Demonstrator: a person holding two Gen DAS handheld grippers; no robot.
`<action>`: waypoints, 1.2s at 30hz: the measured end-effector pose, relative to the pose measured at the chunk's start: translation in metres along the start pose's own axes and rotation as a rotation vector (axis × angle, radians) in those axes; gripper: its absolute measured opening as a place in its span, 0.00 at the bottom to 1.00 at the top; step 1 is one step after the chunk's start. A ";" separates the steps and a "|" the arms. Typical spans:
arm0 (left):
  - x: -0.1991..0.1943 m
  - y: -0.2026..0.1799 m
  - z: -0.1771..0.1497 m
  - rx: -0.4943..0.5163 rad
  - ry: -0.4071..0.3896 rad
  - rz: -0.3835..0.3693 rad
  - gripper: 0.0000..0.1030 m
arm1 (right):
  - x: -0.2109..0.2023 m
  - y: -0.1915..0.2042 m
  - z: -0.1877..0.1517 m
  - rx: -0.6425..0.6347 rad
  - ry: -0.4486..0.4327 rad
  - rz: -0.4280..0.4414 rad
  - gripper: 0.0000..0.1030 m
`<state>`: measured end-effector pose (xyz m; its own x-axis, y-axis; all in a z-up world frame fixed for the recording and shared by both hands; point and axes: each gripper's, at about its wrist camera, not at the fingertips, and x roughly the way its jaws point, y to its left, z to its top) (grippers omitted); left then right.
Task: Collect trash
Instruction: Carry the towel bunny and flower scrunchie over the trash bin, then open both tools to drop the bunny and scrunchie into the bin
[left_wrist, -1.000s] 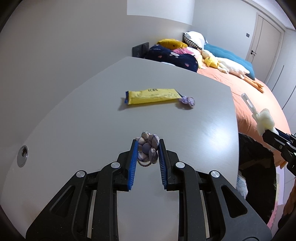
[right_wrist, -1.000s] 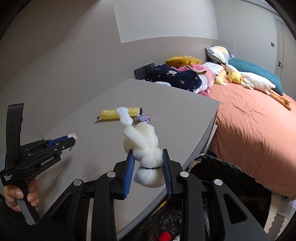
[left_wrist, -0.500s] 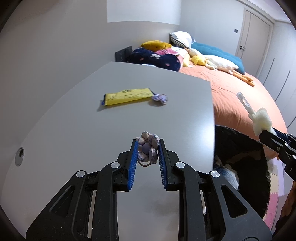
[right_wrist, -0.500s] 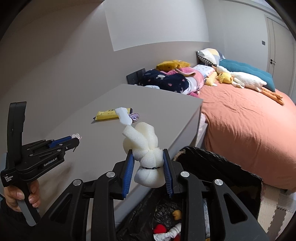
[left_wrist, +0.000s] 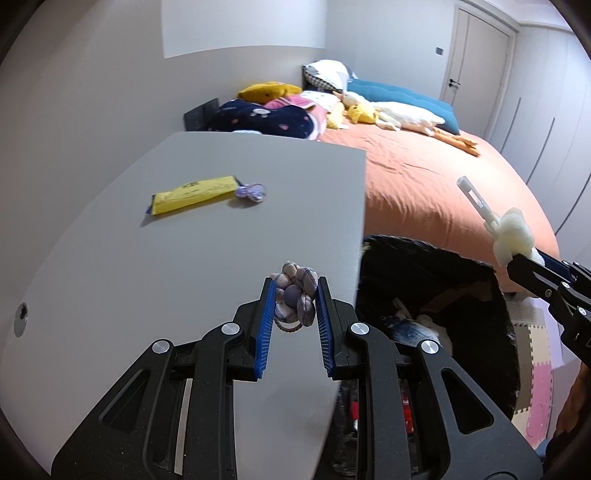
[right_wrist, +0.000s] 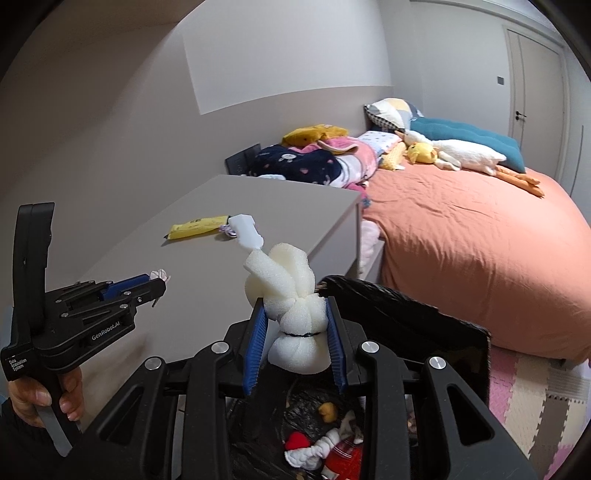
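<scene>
black trash bag (right_wrist: 436, 332) holding scraps (right_wrist: 325, 446), sponge (right_wrist: 295, 317) above

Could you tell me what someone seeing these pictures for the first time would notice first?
Probably the white sponge brush clamped in the right gripper, held just above the open black trash bag beside the table. Next, the left gripper pinches a purple cloth bundle over the grey table, where a yellow packet lies farther back. Behind it all spreads the orange bed.
</scene>
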<state>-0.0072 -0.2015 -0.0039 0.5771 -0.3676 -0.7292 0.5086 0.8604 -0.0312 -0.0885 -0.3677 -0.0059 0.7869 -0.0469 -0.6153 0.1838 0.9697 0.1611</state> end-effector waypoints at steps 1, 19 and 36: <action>0.000 -0.004 0.000 0.006 0.000 -0.005 0.21 | -0.003 -0.004 -0.002 0.006 -0.003 -0.005 0.32; 0.004 -0.078 0.000 0.125 0.020 -0.097 0.21 | -0.041 -0.062 -0.019 0.104 -0.033 -0.102 0.33; 0.012 -0.140 -0.010 0.258 0.066 -0.218 0.21 | -0.062 -0.107 -0.031 0.171 -0.046 -0.218 0.37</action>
<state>-0.0781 -0.3223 -0.0154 0.3990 -0.5021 -0.7672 0.7653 0.6433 -0.0230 -0.1753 -0.4610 -0.0087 0.7427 -0.2648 -0.6150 0.4457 0.8809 0.1590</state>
